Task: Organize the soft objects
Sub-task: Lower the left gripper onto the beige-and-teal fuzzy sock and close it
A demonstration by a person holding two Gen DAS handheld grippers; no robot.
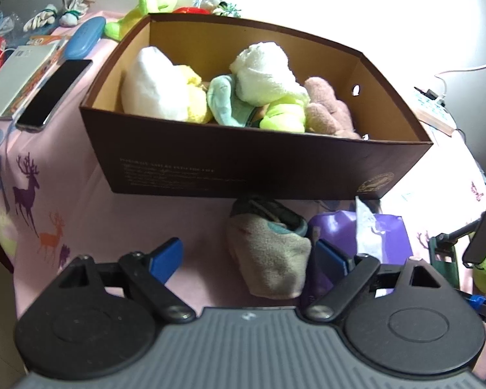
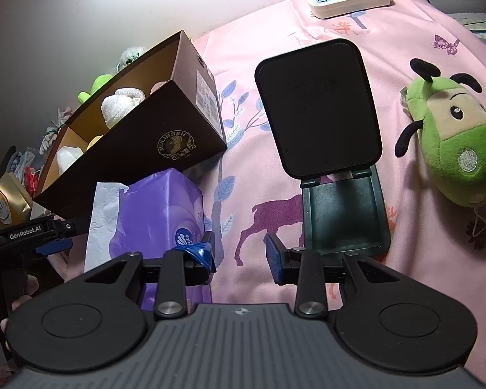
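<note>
Far left of the left wrist view: clutter, a phone and a blue case on the pink cloth, plus small bundled soft items not yet sorted. Centre: brown box already holds several plush toys, a white one, a cream-and-yellow-green one, a pink one; a lime plush lies behind the box, outside it. Left gripper jaws wide, nothing clamped; grey sock-like soft piece lies on the cloth between the fingers, just in front of the box, likely next pick. Purple tissue pack beside it. Right gripper jaws narrow, empty, over bare cloth. Phone stand ahead, green plush far right still on the cloth, well apart from the box. Judged partly done: several in, at least three or four soft things left.
</note>
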